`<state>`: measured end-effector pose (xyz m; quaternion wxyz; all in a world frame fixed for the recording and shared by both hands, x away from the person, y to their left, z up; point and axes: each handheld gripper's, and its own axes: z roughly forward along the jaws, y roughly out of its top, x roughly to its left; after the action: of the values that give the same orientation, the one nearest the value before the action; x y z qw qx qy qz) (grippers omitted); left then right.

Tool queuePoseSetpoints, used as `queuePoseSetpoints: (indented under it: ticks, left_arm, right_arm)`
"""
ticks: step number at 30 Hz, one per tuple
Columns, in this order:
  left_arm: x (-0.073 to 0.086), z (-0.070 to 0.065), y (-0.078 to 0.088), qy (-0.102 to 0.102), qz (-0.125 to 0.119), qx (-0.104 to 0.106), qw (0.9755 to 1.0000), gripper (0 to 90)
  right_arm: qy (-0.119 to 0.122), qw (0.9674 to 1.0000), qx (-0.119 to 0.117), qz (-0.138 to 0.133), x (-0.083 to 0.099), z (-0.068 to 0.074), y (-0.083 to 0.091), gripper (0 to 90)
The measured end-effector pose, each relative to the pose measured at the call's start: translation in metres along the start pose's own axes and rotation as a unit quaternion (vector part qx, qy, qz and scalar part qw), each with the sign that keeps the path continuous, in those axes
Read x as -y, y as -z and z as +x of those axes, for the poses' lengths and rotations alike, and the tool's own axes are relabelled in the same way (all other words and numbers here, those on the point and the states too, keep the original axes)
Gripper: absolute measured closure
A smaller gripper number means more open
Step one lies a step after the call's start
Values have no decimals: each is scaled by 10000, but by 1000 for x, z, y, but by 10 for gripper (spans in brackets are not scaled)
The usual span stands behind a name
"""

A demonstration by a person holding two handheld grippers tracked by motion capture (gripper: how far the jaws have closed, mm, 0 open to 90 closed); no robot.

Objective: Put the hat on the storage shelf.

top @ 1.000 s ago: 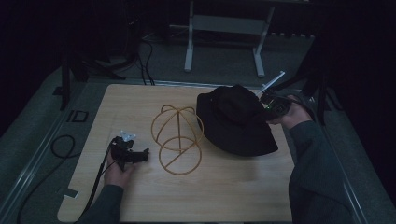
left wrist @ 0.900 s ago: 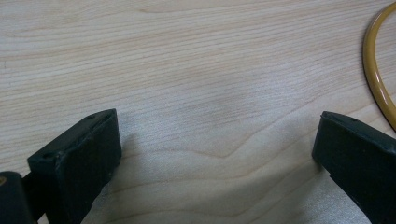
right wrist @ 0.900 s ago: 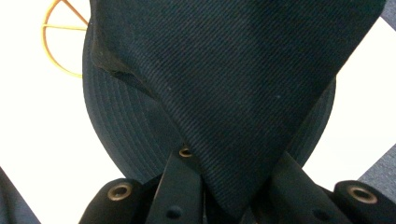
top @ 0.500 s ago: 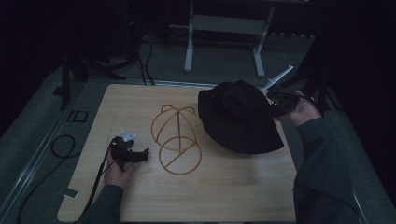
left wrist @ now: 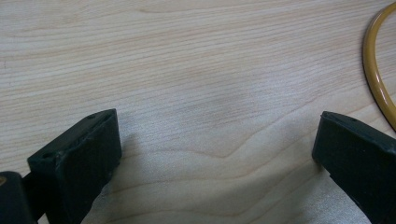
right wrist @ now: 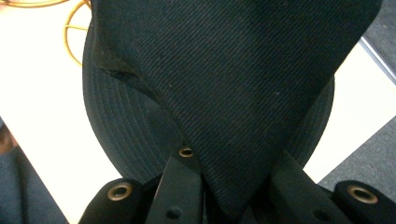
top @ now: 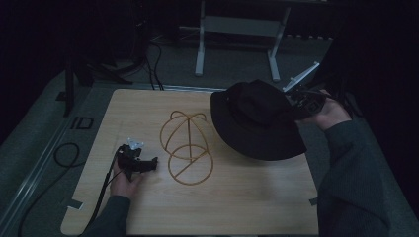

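Observation:
A black bucket hat (top: 257, 121) hangs tilted over the right half of the wooden table (top: 237, 197). My right gripper (top: 296, 101) is shut on the fabric of its crown at the hat's right side. In the right gripper view the hat (right wrist: 233, 70) is pinched between the two jaws of the right gripper (right wrist: 233, 182). A gold wire hat stand (top: 185, 145) sits at the table's middle, just left of the hat. My left gripper (top: 148, 163) rests on the table left of the stand. In its own view the left gripper (left wrist: 215, 140) is open over bare wood, with the stand's base ring (left wrist: 373, 79) at the right.
A black cable (top: 64, 153) loops on the floor left of the table. A grey metal frame (top: 237, 29) stands behind the table's far edge. The stand's wires (right wrist: 74, 23) show beyond the hat in the right gripper view.
My right hand has risen and lifted the hat higher off the table, and the brim has swung down beneath it. The left gripper has stayed where it was.

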<state>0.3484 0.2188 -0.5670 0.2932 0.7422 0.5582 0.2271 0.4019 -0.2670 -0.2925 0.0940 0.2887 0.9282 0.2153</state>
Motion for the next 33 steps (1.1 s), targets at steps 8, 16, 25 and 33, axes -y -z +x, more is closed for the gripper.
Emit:
queuePoseSetpoints:
  ticks: [8, 16, 25, 33]
  left_arm:
    - [0, 0, 0, -13, 19, 4, 10000, 15]
    - [0, 0, 0, -17, 21, 6, 10000, 15]
    - [0, 0, 0, -18, 22, 6, 10000, 15]
    - [0, 0, 0, -18, 20, 4, 10000, 15]
  right_arm:
    - [215, 9995, -190, -112, -2, 0, 13, 856]
    - [367, 9988, -290, -149, -6, 1, 23, 856]
    - [460, 9975, -461, -276, -7, 3, 28, 855]
    - [523, 9963, -566, -392, -9, 3, 32, 854]
